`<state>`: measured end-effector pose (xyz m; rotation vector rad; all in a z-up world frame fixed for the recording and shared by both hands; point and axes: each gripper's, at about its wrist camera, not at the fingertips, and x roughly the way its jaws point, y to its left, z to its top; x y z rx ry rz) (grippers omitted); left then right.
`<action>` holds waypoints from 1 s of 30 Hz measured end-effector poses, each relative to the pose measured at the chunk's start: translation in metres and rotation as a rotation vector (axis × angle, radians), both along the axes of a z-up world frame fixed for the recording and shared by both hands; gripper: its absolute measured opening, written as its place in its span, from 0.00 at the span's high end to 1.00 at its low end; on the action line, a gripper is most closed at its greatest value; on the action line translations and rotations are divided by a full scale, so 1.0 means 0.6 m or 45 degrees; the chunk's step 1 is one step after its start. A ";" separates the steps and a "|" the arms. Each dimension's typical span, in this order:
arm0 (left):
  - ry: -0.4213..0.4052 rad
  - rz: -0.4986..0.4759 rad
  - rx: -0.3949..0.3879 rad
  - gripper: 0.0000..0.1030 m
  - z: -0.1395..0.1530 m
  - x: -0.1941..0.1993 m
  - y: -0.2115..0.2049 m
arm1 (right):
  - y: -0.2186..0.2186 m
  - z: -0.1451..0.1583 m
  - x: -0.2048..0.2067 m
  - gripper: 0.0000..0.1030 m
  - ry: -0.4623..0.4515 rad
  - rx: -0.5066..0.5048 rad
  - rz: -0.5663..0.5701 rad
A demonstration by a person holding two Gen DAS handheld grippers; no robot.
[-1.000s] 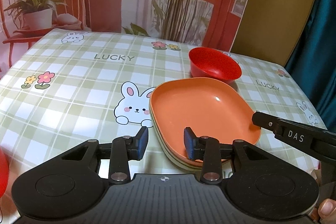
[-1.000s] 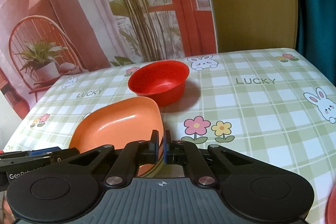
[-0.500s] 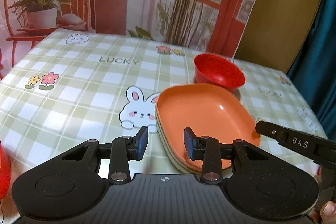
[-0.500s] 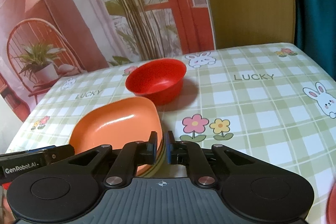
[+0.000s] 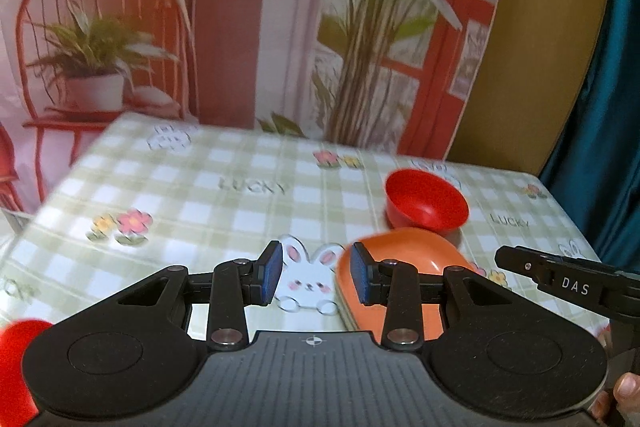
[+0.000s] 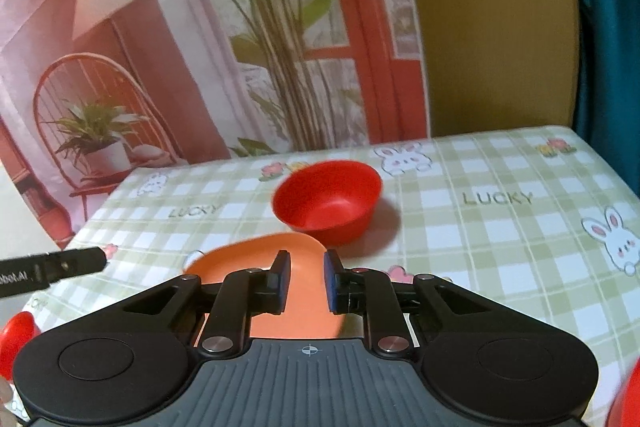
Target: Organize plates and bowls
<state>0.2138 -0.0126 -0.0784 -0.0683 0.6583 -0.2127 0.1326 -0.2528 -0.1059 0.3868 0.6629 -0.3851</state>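
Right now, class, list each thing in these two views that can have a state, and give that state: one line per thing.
left gripper: open, empty, above the table.
right gripper: open, holding nothing.
orange plate: on the tablecloth, empty, ungripped.
red bowl: upright, empty, behind the plate.
tablecloth: spread flat.

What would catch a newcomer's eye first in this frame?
The bright red bowl stands out, sitting upright mid-table on the green checked tablecloth with its bunnies and "LUCKY" print. Just in front of it lies the orange plate, partly hidden behind the open right gripper. The left gripper, also open and empty, hangs over a bunny print beside the plate's left edge.
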 end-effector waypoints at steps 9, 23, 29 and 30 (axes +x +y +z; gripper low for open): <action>-0.036 0.029 0.011 0.62 0.055 -0.007 0.061 | 0.041 0.057 0.053 0.81 -0.057 -0.014 0.085; -0.118 0.091 0.063 0.56 0.113 -0.039 0.155 | 0.142 0.100 0.142 0.78 -0.077 -0.027 0.242; -0.111 0.148 0.082 0.55 0.118 -0.050 0.212 | 0.196 0.100 0.173 0.75 -0.058 -0.038 0.324; -0.110 0.156 0.084 0.55 0.118 -0.053 0.221 | 0.206 0.099 0.178 0.75 -0.054 -0.048 0.342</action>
